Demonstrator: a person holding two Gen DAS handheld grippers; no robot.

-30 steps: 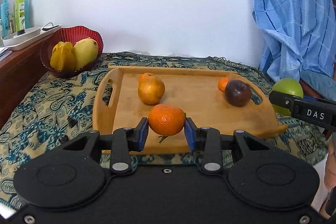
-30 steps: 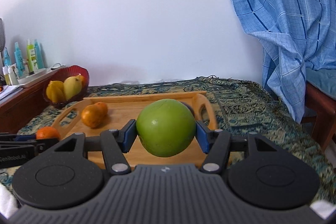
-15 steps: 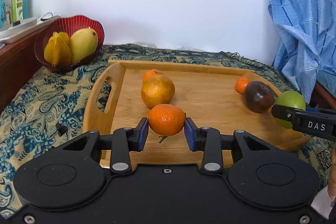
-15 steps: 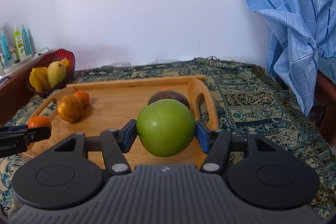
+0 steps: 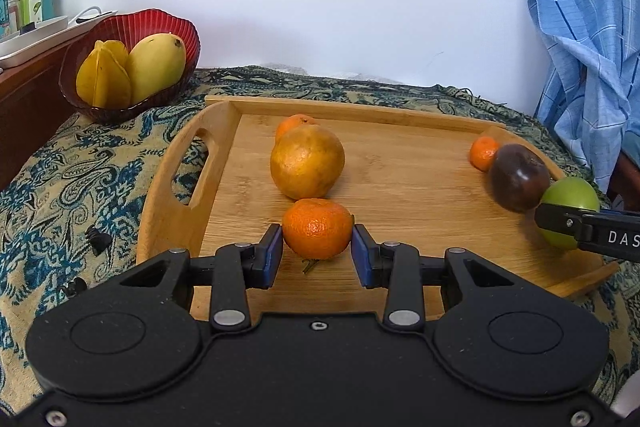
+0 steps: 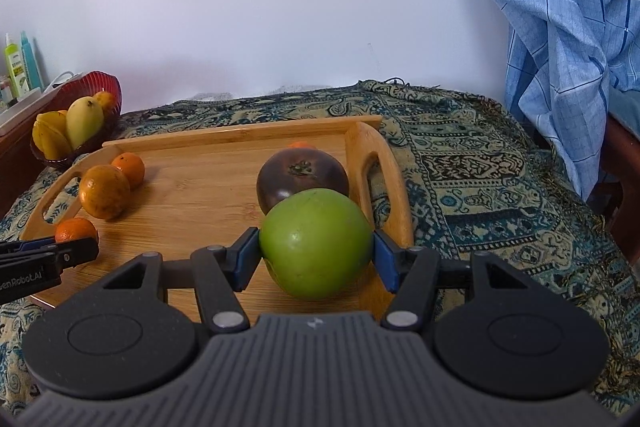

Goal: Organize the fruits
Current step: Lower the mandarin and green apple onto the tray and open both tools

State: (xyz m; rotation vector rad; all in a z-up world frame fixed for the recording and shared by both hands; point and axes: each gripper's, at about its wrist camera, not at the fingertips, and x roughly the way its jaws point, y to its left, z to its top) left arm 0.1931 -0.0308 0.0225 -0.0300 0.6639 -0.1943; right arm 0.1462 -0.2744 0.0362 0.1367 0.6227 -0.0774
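A tangerine (image 5: pixel 317 228) sits clamped between the blue pads of the left hand-held gripper (image 5: pixel 317 251), hanging low over the near part of a wooden tray (image 5: pixel 400 187), while the right hand-held gripper (image 6: pixel 316 255) grips a green apple (image 6: pixel 316 242) above the tray's right end, beside its handle. Both fruits appear bound for the tray, which lies on a patterned cloth (image 6: pixel 480 167).

The risks lie in crowded landing spots. Just behind the tangerine rests a larger orange (image 5: pixel 307 167), with a smaller one (image 5: pixel 296 123) beyond it; a release made too far forward could knock the round fruit and set it rolling across the smooth wood. The apple hangs directly in front of a dark purple fruit (image 6: pixel 302 179), which has a small orange (image 5: pixel 483 153) just behind it, so pushing on would likely shove both against the rim. Set too near the handle, the apple might tip over the low edge onto the cloth. Either fruit, let go from any height, could bounce and roll.

At the far left, a red bowl (image 5: pixel 160 27) holding a mango (image 5: pixel 156 65) and a starfruit (image 5: pixel 104 75) stands well clear of the action.
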